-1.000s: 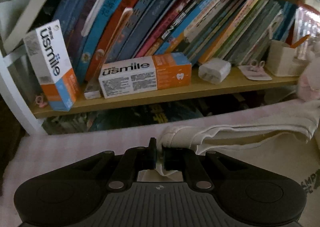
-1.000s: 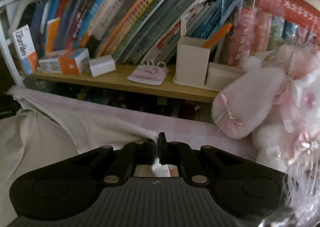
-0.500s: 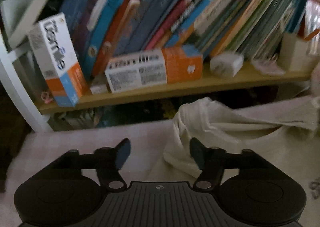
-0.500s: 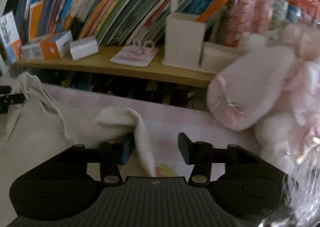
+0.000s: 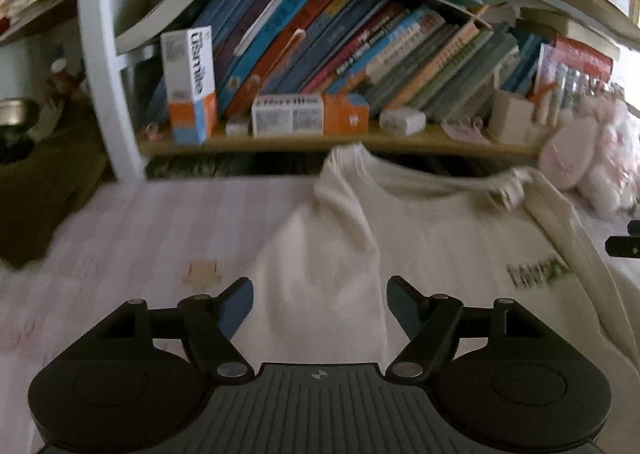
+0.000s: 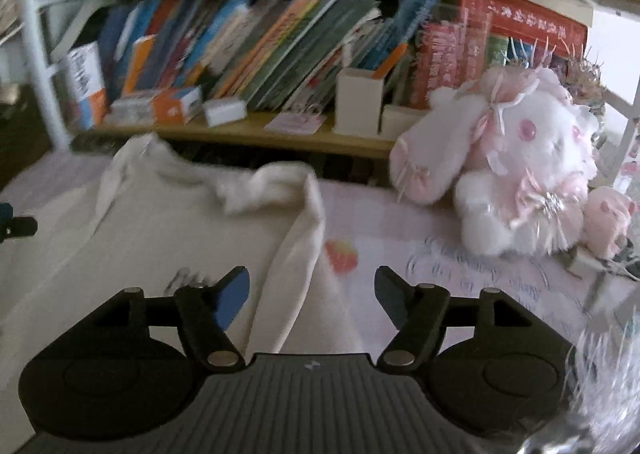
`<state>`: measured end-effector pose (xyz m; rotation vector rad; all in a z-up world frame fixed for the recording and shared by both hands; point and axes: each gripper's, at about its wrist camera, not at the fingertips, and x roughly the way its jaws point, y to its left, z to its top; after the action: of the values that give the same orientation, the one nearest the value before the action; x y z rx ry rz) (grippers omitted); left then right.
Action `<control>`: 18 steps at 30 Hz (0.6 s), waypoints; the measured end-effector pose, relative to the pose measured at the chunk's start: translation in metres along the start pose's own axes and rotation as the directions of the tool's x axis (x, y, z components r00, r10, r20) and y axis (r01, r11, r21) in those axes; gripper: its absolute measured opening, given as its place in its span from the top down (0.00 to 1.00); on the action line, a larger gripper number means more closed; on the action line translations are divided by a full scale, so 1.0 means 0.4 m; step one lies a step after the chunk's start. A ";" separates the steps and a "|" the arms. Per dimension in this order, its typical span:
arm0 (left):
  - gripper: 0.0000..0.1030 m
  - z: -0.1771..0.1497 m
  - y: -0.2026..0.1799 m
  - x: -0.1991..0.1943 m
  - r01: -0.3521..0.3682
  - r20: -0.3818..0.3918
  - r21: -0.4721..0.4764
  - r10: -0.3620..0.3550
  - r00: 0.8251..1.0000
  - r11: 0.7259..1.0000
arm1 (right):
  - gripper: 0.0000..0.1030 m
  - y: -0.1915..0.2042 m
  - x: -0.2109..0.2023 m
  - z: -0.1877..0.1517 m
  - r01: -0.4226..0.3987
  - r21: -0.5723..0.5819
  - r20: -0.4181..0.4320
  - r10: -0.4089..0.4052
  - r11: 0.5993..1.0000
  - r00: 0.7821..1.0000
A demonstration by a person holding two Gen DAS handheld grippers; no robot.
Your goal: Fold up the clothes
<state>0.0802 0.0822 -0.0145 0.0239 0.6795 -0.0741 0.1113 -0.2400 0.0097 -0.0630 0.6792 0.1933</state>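
The step in hand is judged to be the release after a spread: a cream sweatshirt [image 5: 432, 238] lies flat on a pink checked bedsheet [image 5: 152, 222], neckline toward the bookshelf, and neither gripper holds it. The left gripper [image 5: 320, 304] is seen with its fingers [image 5: 236, 308] wide and opening further; cloth lies beneath the gap, but no pad presses on it. The right gripper [image 6: 312, 300] is likewise wide and opening, with the sweatshirt's right edge and a fold of sleeve [image 6: 296, 254] running under the gap, untouched. The garment is found ahead of both finger pairs, its collar [image 5: 424, 178] at the far end, printed lettering [image 5: 536, 274] ahead and to the right of the left fingers. One shoulder is bunched just beyond the right fingers. The next move is judged to call for a fresh grasp at a sleeve or side edge, so that it can be carried across the body; the bunched shoulder may first need smoothing. Beyond the garment, a wooden shelf [image 5: 320, 140] carries slanted books [image 5: 340, 54], toothpaste boxes [image 5: 192, 86] and a pen holder [image 6: 358, 100]. A pink plush rabbit [image 6: 516, 174] sits ahead and to the right of the right fingers, near the sleeve but apart from it. Both views are motion-blurred.
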 end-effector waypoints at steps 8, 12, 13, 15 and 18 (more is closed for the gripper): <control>0.27 -0.098 -0.037 -0.103 -0.052 -0.010 0.046 0.053 0.999 0.998 | 0.33 0.122 -0.099 -0.127 -0.026 -0.042 -0.041 0.024 0.999 0.999; 0.27 -0.129 -0.035 -0.142 -0.080 -0.004 0.079 0.081 0.997 0.994 | 0.33 0.176 -0.132 -0.182 -0.031 -0.047 -0.080 0.027 0.998 0.996; 0.27 -0.137 -0.033 -0.151 -0.085 -0.003 0.086 0.086 0.996 0.993 | 0.33 0.184 -0.137 -0.192 -0.030 -0.053 -0.086 0.025 0.998 0.996; 0.27 -0.151 -0.029 -0.169 -0.096 -0.003 0.100 0.096 0.995 0.990 | 0.33 0.197 -0.145 -0.212 -0.027 -0.067 -0.098 0.020 0.997 0.995; 0.27 -0.167 -0.014 -0.191 -0.111 0.011 0.095 0.110 0.994 0.989 | 0.33 0.206 -0.155 -0.232 -0.013 -0.082 -0.104 0.004 0.997 0.995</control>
<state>-0.0214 0.0842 -0.0184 0.1534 0.6670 -0.0003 -0.0093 -0.1803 -0.0229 -0.1497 0.7753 0.2276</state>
